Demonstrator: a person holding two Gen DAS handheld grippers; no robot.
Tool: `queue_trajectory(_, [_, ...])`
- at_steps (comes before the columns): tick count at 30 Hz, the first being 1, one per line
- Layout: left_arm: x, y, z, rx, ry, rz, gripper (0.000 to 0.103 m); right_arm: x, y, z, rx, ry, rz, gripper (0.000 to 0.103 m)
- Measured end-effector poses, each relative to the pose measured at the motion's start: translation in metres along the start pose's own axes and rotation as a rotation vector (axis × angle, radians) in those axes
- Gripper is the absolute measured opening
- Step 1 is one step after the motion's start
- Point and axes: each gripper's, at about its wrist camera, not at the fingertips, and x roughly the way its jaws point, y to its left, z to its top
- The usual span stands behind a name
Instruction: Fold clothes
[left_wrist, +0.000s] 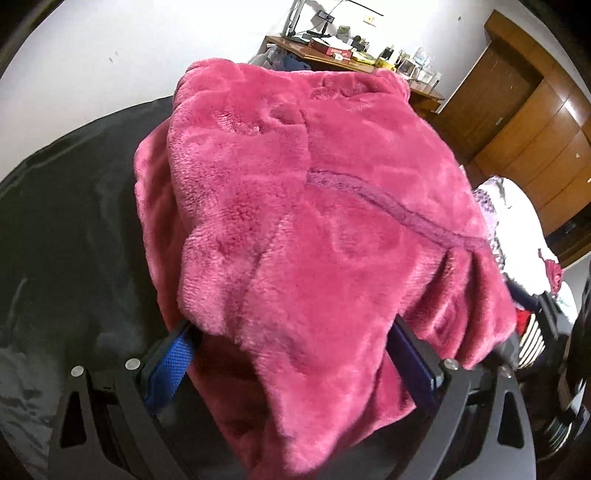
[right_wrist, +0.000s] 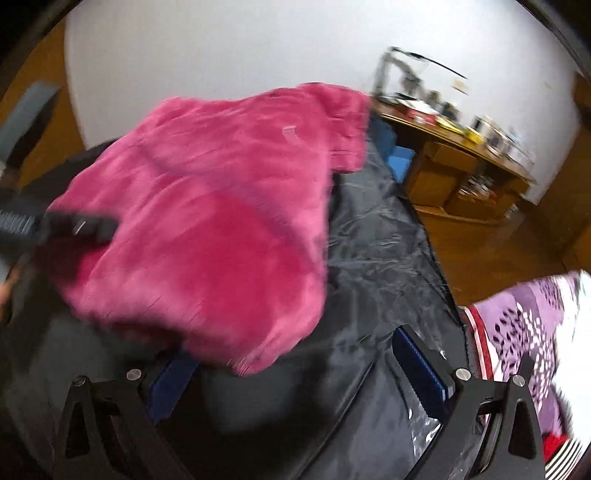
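Folding a pink fleece garment (left_wrist: 306, 221) on a dark sheet-covered surface (right_wrist: 376, 258): the garment lies bunched, with layers already doubled over. Our left tool (left_wrist: 295, 354) stands spread, fleece draped between its fingers without a pinch; our right tool (right_wrist: 295, 373) is released, touching the hem. We judge that gripping one whole edge keeps layers aligned.

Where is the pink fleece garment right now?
The pink fleece garment lies on the dark sheet, bunched between the left gripper fingers; right wrist view shows it left of centre.
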Motion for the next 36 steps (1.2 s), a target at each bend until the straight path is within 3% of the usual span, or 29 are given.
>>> queue_trajectory(4, [0.002, 0.007, -0.015, 0.035, 0.008, 0.028, 0.099, 0.013, -0.018, 0.000, 0.066, 0.004, -0.116, 0.102])
queue_trajectory(10, [0.013, -0.002, -0.015, 0.090, 0.006, 0.056, 0.099, 0.027, -0.030, -0.002, 0.083, 0.044, -0.153, 0.102])
queue_trajectory(17, [-0.003, 0.014, -0.002, 0.061, 0.000, 0.039, 0.100, -0.002, -0.031, -0.001, 0.123, 0.051, -0.023, 0.102])
queue_trajectory(24, [-0.070, 0.031, 0.024, -0.022, -0.133, -0.036, 0.100, -0.081, -0.016, 0.016, 0.095, -0.142, 0.110, 0.102])
queue_trajectory(28, [-0.098, 0.041, 0.050, -0.023, -0.218, -0.057, 0.100, -0.086, 0.006, 0.039, 0.055, -0.203, 0.160, 0.102])
queue_trajectory(32, [-0.061, 0.031, 0.077, 0.029, -0.182, 0.011, 0.100, -0.067, 0.042, 0.057, -0.039, -0.201, 0.182, 0.102])
queue_trajectory(36, [-0.017, 0.040, 0.069, 0.000, -0.056, 0.057, 0.100, -0.035, 0.054, 0.063, -0.068, -0.131, 0.164, 0.102])
